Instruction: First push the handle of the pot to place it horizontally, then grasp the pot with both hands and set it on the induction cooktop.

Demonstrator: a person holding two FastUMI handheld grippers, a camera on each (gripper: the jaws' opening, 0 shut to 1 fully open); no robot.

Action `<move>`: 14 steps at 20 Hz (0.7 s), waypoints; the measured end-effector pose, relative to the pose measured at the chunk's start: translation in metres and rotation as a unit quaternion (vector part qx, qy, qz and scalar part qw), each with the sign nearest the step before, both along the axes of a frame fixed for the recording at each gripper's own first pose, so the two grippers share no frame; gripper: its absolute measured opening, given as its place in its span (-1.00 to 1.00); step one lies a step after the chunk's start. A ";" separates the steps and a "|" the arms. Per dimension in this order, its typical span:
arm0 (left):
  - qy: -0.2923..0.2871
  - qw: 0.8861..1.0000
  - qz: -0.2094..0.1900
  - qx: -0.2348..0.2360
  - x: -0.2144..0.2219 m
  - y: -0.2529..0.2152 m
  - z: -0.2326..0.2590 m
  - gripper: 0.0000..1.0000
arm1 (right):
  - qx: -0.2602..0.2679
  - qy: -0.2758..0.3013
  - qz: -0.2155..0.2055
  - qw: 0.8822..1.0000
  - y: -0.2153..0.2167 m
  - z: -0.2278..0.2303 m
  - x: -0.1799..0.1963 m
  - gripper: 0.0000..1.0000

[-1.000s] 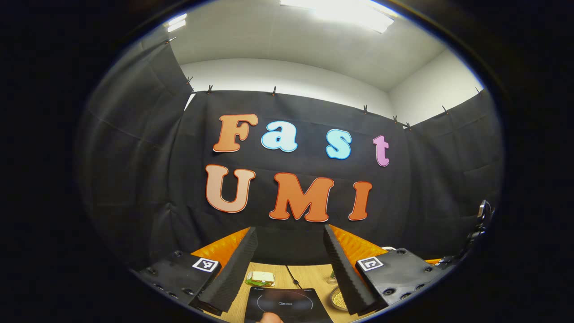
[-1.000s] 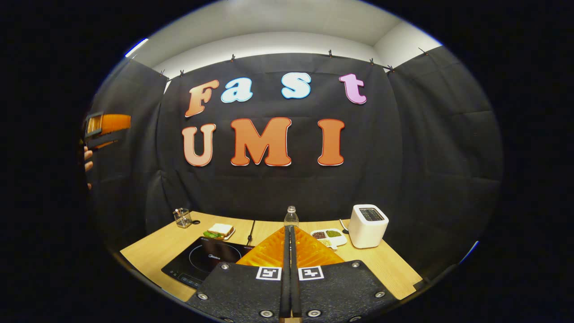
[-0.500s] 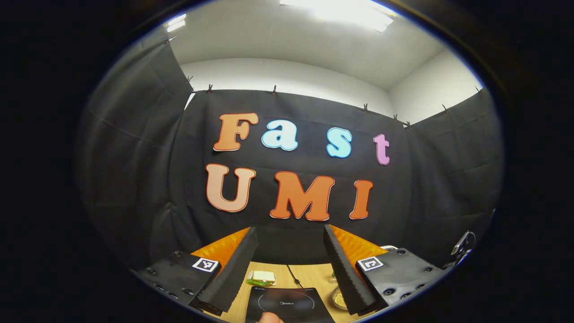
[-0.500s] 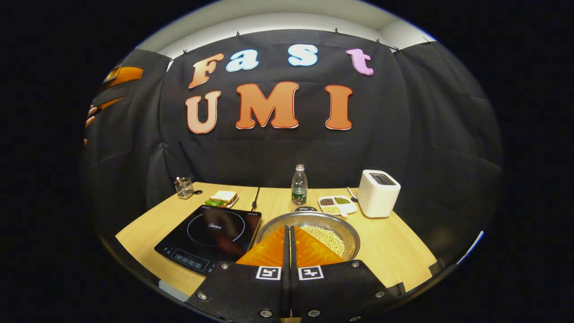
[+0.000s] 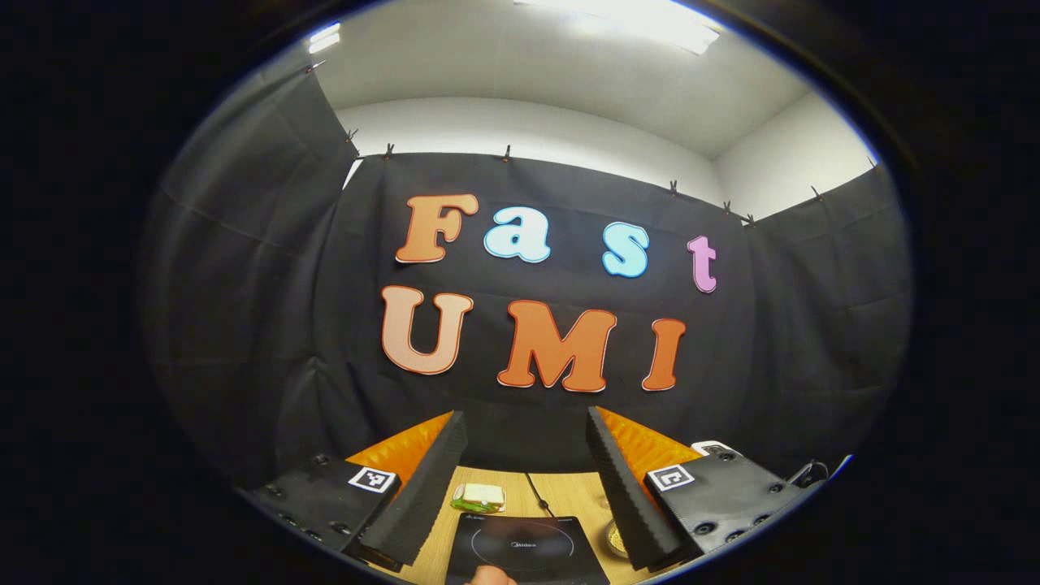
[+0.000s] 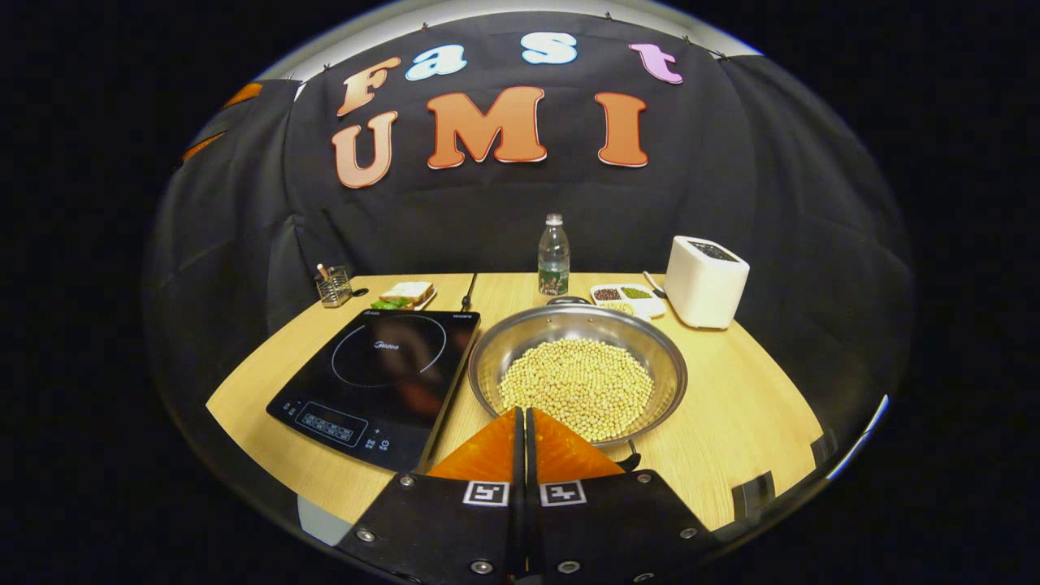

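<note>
Place: a staged recording booth, dressed as a kitchen corner
Walls: black cloth clipped up on three sides, white room ceiling above
Desk (image 6: 731, 431): light wood
Kitchen props: induction cooktop (image 6: 382, 374), toaster (image 6: 705, 281), water bottle (image 6: 553, 256), sandwich (image 6: 406, 293)

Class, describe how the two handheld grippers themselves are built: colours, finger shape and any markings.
The left gripper has black ribbed wedge fingers on orange backing, with black screwed plates bearing square black-and-white tags. The right gripper shows orange ridged fingers, black screwed plates and two similar tags.

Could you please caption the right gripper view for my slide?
Shut right gripper above a pot of beans beside the cooktop.
</note>
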State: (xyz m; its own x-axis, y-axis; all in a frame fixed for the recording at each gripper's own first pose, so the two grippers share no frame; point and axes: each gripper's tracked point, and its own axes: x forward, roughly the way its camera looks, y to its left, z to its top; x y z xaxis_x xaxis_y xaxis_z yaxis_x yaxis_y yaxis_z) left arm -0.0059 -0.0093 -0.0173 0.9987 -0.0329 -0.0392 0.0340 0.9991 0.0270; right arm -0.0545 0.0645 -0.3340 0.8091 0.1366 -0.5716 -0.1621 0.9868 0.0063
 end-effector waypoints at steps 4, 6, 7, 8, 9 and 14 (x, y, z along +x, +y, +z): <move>0.007 1.000 0.001 -0.003 0.004 -0.002 -0.005 0.96 | -0.001 0.033 0.001 0.999 -0.001 -0.028 -0.006 -1.00; 0.010 1.000 0.000 -0.003 0.006 -0.004 -0.007 0.94 | -0.004 0.049 0.003 0.999 -0.001 -0.041 -0.007 -1.00; 0.012 1.000 -0.001 -0.002 0.007 -0.006 -0.009 0.94 | -0.005 0.057 0.003 0.998 -0.001 -0.048 -0.008 -1.00; 0.014 1.000 -0.002 -0.001 0.007 -0.007 -0.011 0.95 | -0.006 0.064 0.002 0.998 -0.002 -0.055 -0.008 -1.00; 0.015 1.000 -0.003 0.001 0.008 -0.009 -0.012 0.96 | -0.007 0.070 0.002 0.997 -0.002 -0.059 -0.009 -1.00; 0.011 1.000 -0.001 0.011 0.012 -0.011 -0.012 0.94 | -0.010 0.091 -0.005 0.996 -0.011 -0.073 -0.010 -1.00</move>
